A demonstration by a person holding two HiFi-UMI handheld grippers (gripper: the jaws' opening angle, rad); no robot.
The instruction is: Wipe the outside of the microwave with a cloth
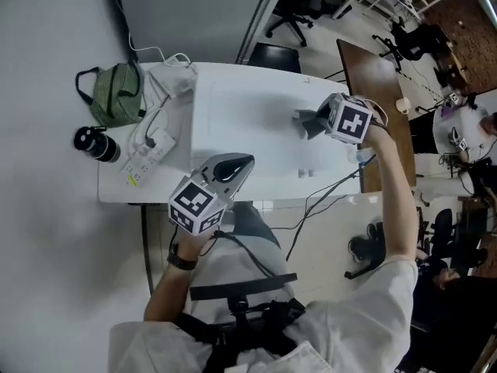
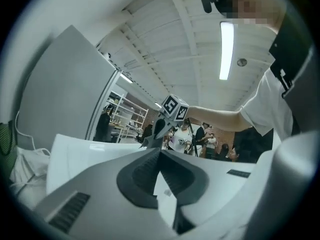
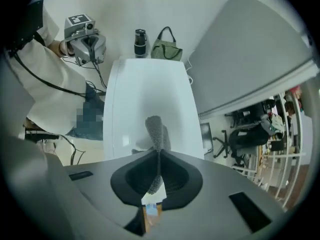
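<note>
The white microwave [image 1: 248, 115] shows its flat top from above in the head view. A grey cloth [image 1: 305, 120] hangs pinched in my right gripper [image 1: 316, 123], which is shut on it over the right part of that top. In the right gripper view the cloth [image 3: 156, 130] sticks out upright between the jaws, above the white top [image 3: 145, 89]. My left gripper [image 1: 245, 163] is shut with nothing in it, at the microwave's near edge. The left gripper view looks across the white top [image 2: 95, 156] toward the right gripper [image 2: 154, 130].
Left of the microwave lie a green bag [image 1: 116, 93], a black bottle [image 1: 95, 143], a power strip [image 1: 147, 152] and white cables [image 1: 167, 76]. A black cable [image 1: 326, 196] trails off the near right side. Office chairs and a brown table [image 1: 377, 92] stand to the right.
</note>
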